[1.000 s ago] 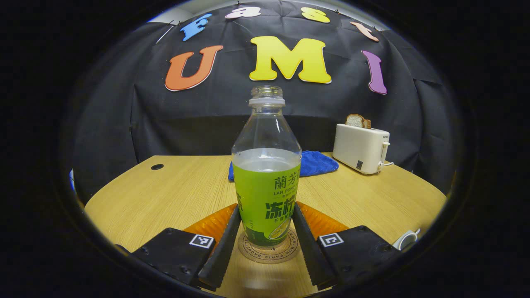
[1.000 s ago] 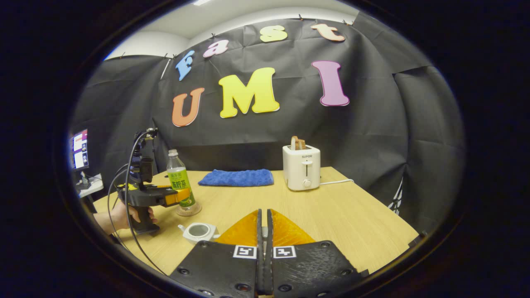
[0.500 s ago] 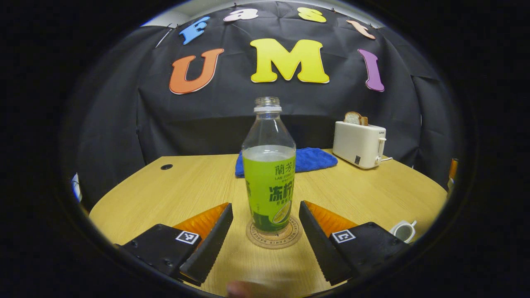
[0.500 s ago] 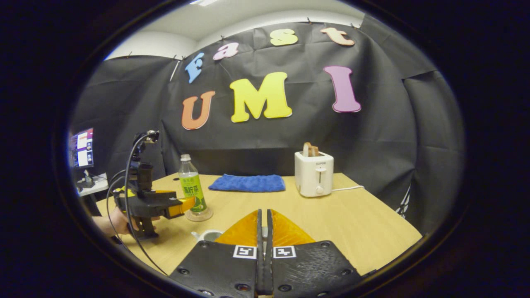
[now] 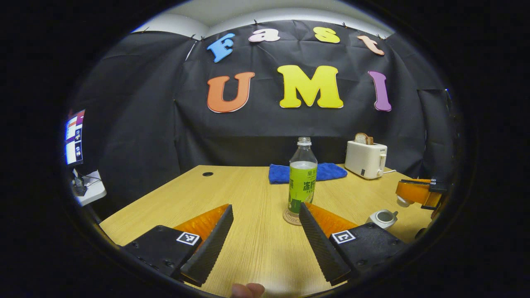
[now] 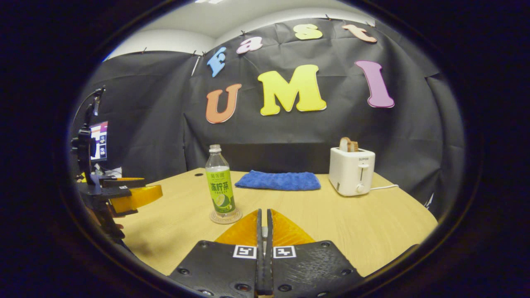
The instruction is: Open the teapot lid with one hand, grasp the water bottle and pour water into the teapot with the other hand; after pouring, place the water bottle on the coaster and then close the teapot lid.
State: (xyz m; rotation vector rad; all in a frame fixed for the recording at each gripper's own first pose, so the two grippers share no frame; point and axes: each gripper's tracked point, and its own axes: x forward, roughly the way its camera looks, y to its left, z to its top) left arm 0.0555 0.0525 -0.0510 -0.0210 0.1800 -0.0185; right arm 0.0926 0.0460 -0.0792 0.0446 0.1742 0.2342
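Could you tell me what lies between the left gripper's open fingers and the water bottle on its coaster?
Only bare table: in the left gripper view, the left gripper is open, and the water bottle stands on the coaster beyond it.

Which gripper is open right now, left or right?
The left gripper: its fingers stand wide apart, with bare table between them. The right gripper has its fingers pressed together; whether they pinch something, I cannot tell.

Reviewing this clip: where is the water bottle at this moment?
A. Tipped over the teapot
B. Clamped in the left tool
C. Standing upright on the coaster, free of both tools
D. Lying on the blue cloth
C: the water bottle stands upright on the coaster, with the open left tool apart from it.
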